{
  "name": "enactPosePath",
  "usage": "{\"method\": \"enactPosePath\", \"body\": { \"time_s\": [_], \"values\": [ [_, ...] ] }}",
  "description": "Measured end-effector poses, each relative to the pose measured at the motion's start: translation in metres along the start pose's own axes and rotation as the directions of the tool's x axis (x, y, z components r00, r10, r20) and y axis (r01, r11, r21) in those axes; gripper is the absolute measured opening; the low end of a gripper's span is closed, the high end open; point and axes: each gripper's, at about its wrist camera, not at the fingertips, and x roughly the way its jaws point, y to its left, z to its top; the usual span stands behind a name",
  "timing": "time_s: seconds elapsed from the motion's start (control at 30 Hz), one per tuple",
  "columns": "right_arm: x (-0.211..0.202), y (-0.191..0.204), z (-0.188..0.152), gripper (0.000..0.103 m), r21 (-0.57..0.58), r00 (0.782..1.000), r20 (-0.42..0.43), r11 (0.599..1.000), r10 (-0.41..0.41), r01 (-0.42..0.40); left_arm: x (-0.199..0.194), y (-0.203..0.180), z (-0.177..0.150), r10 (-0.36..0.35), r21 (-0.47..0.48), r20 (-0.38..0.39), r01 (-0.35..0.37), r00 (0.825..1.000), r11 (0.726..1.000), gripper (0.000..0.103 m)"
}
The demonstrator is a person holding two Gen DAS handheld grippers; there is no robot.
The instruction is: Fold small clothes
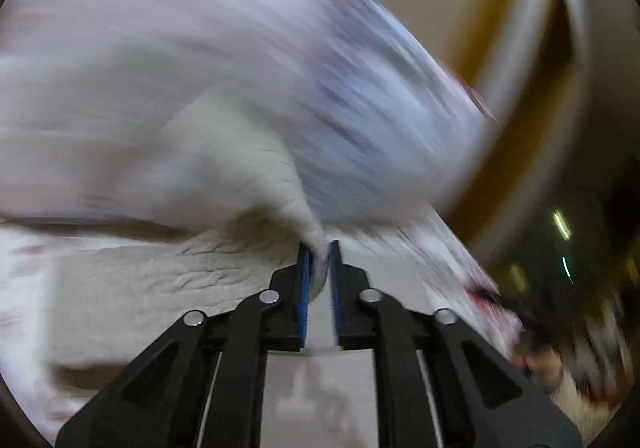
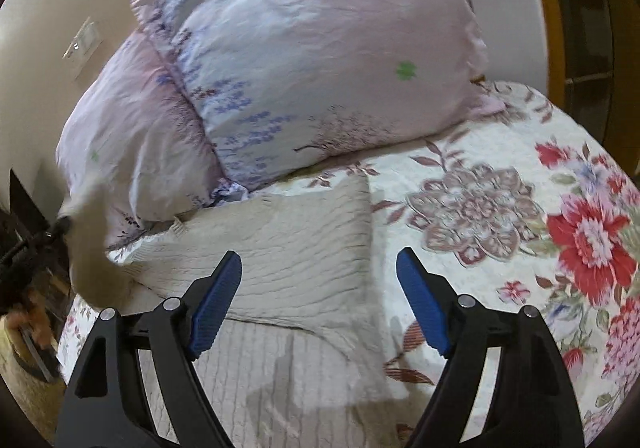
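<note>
While the left wrist view is mostly motion smear, the bit that matters is sharp enough: the left gripper (image 1: 319, 268) has its two blue ribbed pads pinched onto a bunched-up corner of the cream ribbed knit garment (image 1: 256, 175), which rises from the jaws in a crinkly cone and then spreads out flat and wrinkly to the left. In the right wrist view that same small cream piece (image 2: 280, 248) lies on the white quilted bedspread with big red and mauve flowers (image 2: 500, 207), partly folded over itself, its left corner pulled up off the bed toward the left gripper (image 2: 60, 226) at the frame edge, where a blurry strip of cloth hangs. The right gripper (image 2: 320, 296) hovers just above the garment's near half, angled down at the bed, its blue pads spread wide with nothing between them. Count-wise: one garment, two grippers, and two puffy pale pink-and-blue pillows with lavender sprig print (image 2: 320, 59), one leaning on the other against the wall behind the garment.
</note>
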Motion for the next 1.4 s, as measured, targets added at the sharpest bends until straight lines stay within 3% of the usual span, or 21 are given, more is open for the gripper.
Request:
{"method": "enactPosePath", "body": {
  "time_s": [0.1, 0.13, 0.23, 0.37, 0.43, 0.5, 0.57, 0.63, 0.67, 0.7, 0.73, 0.87, 0.93, 1.03, 1.17, 1.27, 1.4],
  "values": [
    [0.002, -0.017, -0.007, 0.081, 0.034, 0.999, -0.053, 0.999, -0.006, 0.008, 0.042, -0.032, -0.025, -0.009, 0.098, -0.156, 0.024, 0.988, 0.995, 0.017],
    [-0.001, -0.023, -0.010, 0.081, 0.039, 0.998, -0.067, 0.999, -0.003, 0.006, 0.038, -0.029, -0.031, 0.002, 0.103, -0.157, 0.014, 0.988, 0.995, 0.028],
    [-0.014, -0.045, -0.023, 0.082, 0.053, 0.993, -0.116, 0.999, 0.011, -0.005, -0.006, 0.004, -0.056, 0.117, 0.053, -0.112, -0.111, 0.987, 0.992, 0.060],
    [-0.031, -0.071, -0.058, 0.078, 0.133, 0.969, -0.218, 0.987, 0.114, -0.086, -0.068, 0.052, -0.102, 0.249, -0.090, -0.167, -0.266, 0.954, 0.960, 0.065],
    [-0.038, -0.075, -0.077, 0.068, 0.164, 0.952, -0.260, 0.979, 0.162, -0.122, -0.099, 0.066, -0.135, 0.296, -0.146, -0.203, -0.328, 0.933, 0.933, 0.065],
    [-0.051, -0.071, -0.101, 0.065, 0.193, 0.928, -0.301, 0.967, 0.218, -0.165, -0.121, 0.073, -0.161, 0.298, -0.194, -0.218, -0.341, 0.929, 0.920, 0.065],
    [-0.067, -0.066, -0.115, 0.058, 0.203, 0.918, -0.296, 0.957, 0.264, -0.209, -0.136, 0.068, -0.186, 0.256, -0.240, -0.220, -0.307, 0.941, 0.921, 0.063],
    [-0.076, -0.064, -0.133, 0.035, 0.266, 0.872, -0.322, 0.919, 0.369, -0.291, -0.144, 0.061, -0.213, 0.183, -0.287, -0.224, -0.244, 0.957, 0.926, 0.045],
    [-0.077, -0.063, -0.142, 0.029, 0.298, 0.846, -0.334, 0.898, 0.415, -0.323, -0.148, 0.053, -0.223, 0.171, -0.289, -0.211, -0.229, 0.962, 0.930, 0.045],
    [-0.079, -0.062, -0.152, 0.018, 0.319, 0.825, -0.342, 0.882, 0.449, -0.348, -0.147, 0.044, -0.226, 0.167, -0.280, -0.203, -0.221, 0.965, 0.934, 0.042],
    [-0.081, -0.059, -0.156, 0.013, 0.322, 0.817, -0.347, 0.877, 0.461, -0.357, -0.149, 0.038, -0.232, 0.142, -0.286, -0.208, -0.199, 0.968, 0.937, 0.035],
    [-0.083, -0.047, -0.168, 0.013, 0.330, 0.784, -0.348, 0.850, 0.514, -0.411, -0.152, 0.026, -0.250, 0.064, -0.334, -0.205, -0.131, 0.977, 0.933, 0.024],
    [-0.082, -0.041, -0.166, 0.010, 0.322, 0.779, -0.333, 0.840, 0.532, -0.436, -0.150, 0.023, -0.254, 0.041, -0.351, -0.203, -0.112, 0.978, 0.930, 0.020],
    [-0.080, -0.027, -0.147, 0.009, 0.297, 0.779, -0.284, 0.824, 0.559, -0.483, -0.149, 0.021, -0.249, 0.007, -0.359, -0.173, -0.070, 0.985, 0.931, 0.007],
    [-0.076, -0.006, -0.091, 0.009, 0.209, 0.798, -0.166, 0.812, 0.579, -0.545, -0.146, 0.030, -0.192, -0.003, -0.312, -0.037, -0.008, 0.999, 0.950, 0.006],
    [-0.063, 0.006, -0.038, 0.009, 0.149, 0.814, -0.035, 0.808, 0.580, -0.569, -0.141, 0.057, -0.122, 0.084, -0.270, 0.100, -0.054, 0.991, 0.961, 0.006],
    [-0.007, 0.004, 0.019, 0.009, 0.176, 0.853, 0.075, 0.836, 0.516, -0.520, -0.107, 0.104, -0.047, 0.219, -0.258, 0.172, -0.171, 0.960, 0.951, 0.006]
  ]
}}
